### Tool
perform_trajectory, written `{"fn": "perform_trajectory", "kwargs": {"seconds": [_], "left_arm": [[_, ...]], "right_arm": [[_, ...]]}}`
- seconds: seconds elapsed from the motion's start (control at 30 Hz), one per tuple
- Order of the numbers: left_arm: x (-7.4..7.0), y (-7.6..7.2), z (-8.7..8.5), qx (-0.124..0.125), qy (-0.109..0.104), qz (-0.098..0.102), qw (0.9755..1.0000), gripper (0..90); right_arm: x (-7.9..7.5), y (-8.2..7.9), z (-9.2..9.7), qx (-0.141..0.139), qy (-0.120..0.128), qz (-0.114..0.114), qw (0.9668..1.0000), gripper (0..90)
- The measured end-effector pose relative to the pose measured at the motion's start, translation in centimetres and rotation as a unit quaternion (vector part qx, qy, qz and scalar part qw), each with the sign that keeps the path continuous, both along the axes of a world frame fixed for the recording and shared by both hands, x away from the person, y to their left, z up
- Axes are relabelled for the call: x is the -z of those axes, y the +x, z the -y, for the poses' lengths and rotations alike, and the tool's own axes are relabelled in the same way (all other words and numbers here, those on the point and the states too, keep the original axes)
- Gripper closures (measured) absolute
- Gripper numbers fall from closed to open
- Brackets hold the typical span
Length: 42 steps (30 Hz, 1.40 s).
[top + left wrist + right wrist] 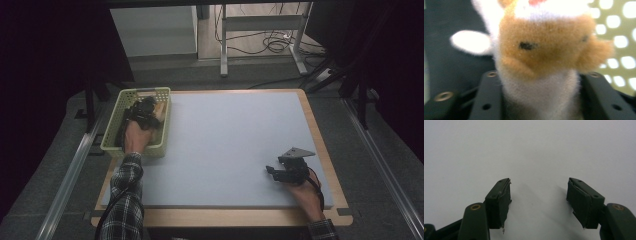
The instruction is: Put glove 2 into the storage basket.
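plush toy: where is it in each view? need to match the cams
High view: the plush toy is inside the green basket at the table's far left corner, at the tip of the left claw.
Left gripper view: the toy is large and centred, held between the claw's two black jaws.
Right gripper view: not in it; the open right claw sits over the white table surface.
Shared landmark: the basket's perforated wall.

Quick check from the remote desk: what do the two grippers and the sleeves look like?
Both grippers, left gripper and right gripper, are black with two flat block-like jaws carrying brass-coloured rivets. The right one has a grey three-cornered plate on top. A dark cable trails along the plaid sleeve.
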<state>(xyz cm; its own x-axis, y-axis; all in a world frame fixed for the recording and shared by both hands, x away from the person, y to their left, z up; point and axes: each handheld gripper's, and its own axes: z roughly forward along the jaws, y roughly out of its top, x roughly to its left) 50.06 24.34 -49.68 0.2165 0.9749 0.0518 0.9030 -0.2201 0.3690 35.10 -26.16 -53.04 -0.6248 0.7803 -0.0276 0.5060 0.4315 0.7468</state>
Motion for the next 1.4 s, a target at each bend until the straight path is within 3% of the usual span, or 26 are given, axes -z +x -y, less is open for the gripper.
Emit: {"fn": "perform_trajectory", "kwargs": {"seconds": [0.07, 0.13, 0.2, 0.27, 0.37, 0.53, 0.6, 0.67, 0.73, 0.83, 0.87, 0.9, 1.0, 1.17, 1.27, 1.33, 1.4], "left_arm": [[0.2, 0.2, 0.1, -0.001, 0.006, -0.001, 1.0000, 42.0], [0.2, 0.2, -0.4, -0.016, 0.017, 0.001, 0.9997, 30.2], [-0.2, -0.1, -1.2, -0.013, -0.005, -0.002, 0.9999, 18.4], [-0.9, -0.8, -1.9, -0.007, -0.038, 0.011, 0.9992, 15.9], [-1.7, -1.4, -2.5, -0.004, -0.083, 0.026, 0.9962, 12.3], [-3.0, -2.7, -2.8, 0.005, -0.108, 0.053, 0.9927, 9.4], [-3.7, -3.6, -2.8, 0.012, -0.129, 0.076, 0.9886, 8.0], [-4.4, -4.8, -2.4, 0.035, -0.147, 0.100, 0.9834, 6.1], [-5.3, -6.6, -1.5, 0.064, -0.149, 0.131, 0.9781, 5.3], [-6.1, -8.7, -0.2, 0.103, -0.149, 0.159, 0.9705, 2.2], [-6.3, -9.2, 0.2, 0.112, -0.149, 0.164, 0.9688, 1.6], [-6.4, -10.2, 0.8, 0.126, -0.155, 0.170, 0.9650, 1.4], [-6.4, -12.2, 2.1, 0.153, -0.160, 0.187, 0.9571, 0.8], [-5.3, -15.3, 4.4, 0.196, -0.163, 0.201, 0.9458, 0.2], [-4.0, -16.7, 5.7, 0.217, -0.158, 0.204, 0.9415, 0.1], [-2.9, -17.6, 6.5, 0.224, -0.154, 0.202, 0.9411, 0.0], [-1.9, -18.2, 7.1, 0.231, -0.160, 0.200, 0.9385, 0.0]], "right_arm": [[0.0, 0.0, 0.0, -0.001, -0.001, 0.000, 1.0000, 34.6], [0.0, 0.0, 0.0, -0.001, -0.001, 0.000, 1.0000, 34.4], [0.0, 0.0, 0.0, -0.001, 0.000, -0.001, 1.0000, 34.4], [0.0, 0.0, 0.0, -0.001, 0.001, -0.001, 1.0000, 34.5], [0.0, 0.0, 0.0, -0.002, -0.002, 0.000, 1.0000, 34.3], [0.0, 0.0, 0.0, -0.002, -0.001, -0.001, 1.0000, 34.0], [0.0, 0.0, 0.0, -0.003, -0.001, -0.001, 1.0000, 33.7], [0.0, 0.0, 0.0, -0.003, -0.001, -0.001, 1.0000, 33.4], [0.0, 0.0, 0.0, -0.004, -0.002, -0.001, 1.0000, 33.0], [0.0, 0.0, -0.1, -0.005, -0.004, -0.002, 1.0000, 32.0], [0.0, 0.0, -0.1, -0.006, -0.005, -0.002, 1.0000, 31.7], [0.0, 0.0, -0.1, -0.006, -0.004, -0.002, 1.0000, 31.5], [0.0, 0.0, -0.1, -0.008, -0.006, -0.002, 1.0000, 30.8], [0.0, -0.1, -0.2, -0.008, -0.008, -0.002, 0.9999, 30.0], [0.0, -0.1, -0.2, -0.008, -0.009, 0.000, 0.9999, 28.5], [0.0, -0.1, -0.2, -0.009, -0.011, 0.000, 0.9999, 26.4], [0.0, -0.1, -0.3, -0.010, -0.013, -0.001, 0.9999, 21.2]]}}
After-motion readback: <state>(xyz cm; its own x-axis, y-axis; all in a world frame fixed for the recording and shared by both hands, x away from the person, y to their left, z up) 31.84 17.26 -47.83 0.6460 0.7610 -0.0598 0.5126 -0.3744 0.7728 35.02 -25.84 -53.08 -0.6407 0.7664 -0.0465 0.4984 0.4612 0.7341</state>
